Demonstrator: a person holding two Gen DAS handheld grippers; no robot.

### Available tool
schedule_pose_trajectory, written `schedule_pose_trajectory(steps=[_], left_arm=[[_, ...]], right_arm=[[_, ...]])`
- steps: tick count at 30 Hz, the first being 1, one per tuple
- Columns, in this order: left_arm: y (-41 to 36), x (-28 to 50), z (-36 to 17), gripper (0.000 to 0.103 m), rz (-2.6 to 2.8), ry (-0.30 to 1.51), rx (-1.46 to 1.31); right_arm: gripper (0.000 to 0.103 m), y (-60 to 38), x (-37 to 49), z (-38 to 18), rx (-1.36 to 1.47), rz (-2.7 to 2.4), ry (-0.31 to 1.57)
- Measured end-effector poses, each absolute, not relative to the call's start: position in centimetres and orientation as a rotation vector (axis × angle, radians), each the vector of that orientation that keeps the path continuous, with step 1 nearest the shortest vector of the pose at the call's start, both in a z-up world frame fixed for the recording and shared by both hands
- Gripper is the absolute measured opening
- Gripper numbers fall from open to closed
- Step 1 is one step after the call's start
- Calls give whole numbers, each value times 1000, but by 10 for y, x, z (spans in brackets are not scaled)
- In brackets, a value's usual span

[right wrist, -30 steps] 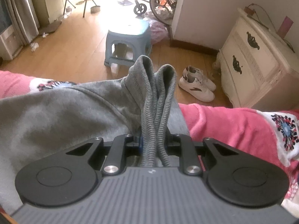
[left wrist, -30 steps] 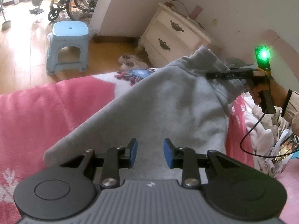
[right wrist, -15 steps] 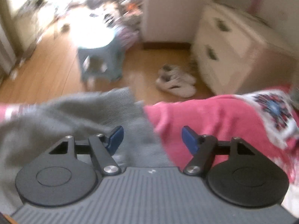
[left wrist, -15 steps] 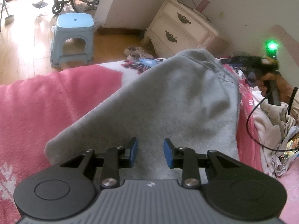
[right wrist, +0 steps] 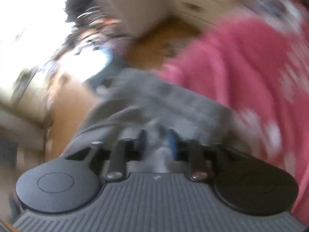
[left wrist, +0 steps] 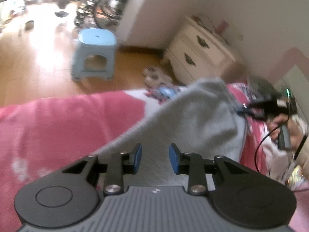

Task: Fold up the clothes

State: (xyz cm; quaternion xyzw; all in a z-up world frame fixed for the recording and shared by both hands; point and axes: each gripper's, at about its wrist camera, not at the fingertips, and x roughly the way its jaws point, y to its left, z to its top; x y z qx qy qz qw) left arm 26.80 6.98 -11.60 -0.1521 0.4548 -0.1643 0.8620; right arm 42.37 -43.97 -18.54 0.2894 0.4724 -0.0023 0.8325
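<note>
Closing right gripper nips grey garment on pink blanket; left gripper spread, empty above it; seat cloth deep, then lift both corners level

A grey sweatshirt is lying spread across the pink blanket on the bed, its far corner peaking upward near the bed's edge. In the blurred right wrist view, its grey fabric is bunching in folds.
</note>
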Motion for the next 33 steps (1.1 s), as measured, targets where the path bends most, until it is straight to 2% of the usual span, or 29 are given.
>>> schedule_pose_trajectory(steps=[2,6,9,14,17,19,21,24,27,33], left_arm=[[88,260,-105,37,-302,926,-349],[124,245,-103,37,-221,924,-423],[147,233,-113,37,-174,947,-534],[166,216,-133,39,-171,975,-656],[168,211,-143,39,-192,977,-699],[168,210,-151,39,-211,982,-725],[165,211,-160,39,-232,990,-738],[159,218,-175,39,-256,1003,-759],[153,227,-188,39,-274,1007,-770],[137,240,-206,38,-291,1026,-737]], right_arm=[[12,-456,399,-186,880,-78,896],[21,-442,325,-169,1138,-15,731],[24,-410,272,-170,1258,103,776],[29,-320,207,-186,1267,248,1075],[31,-268,186,-187,1068,293,1180],[31,-238,180,-180,832,281,1206],[31,-220,176,-181,741,261,1212],[30,-217,172,-190,804,213,1207],[23,-215,168,-196,837,159,1181],[18,-224,174,-207,854,32,1163]])
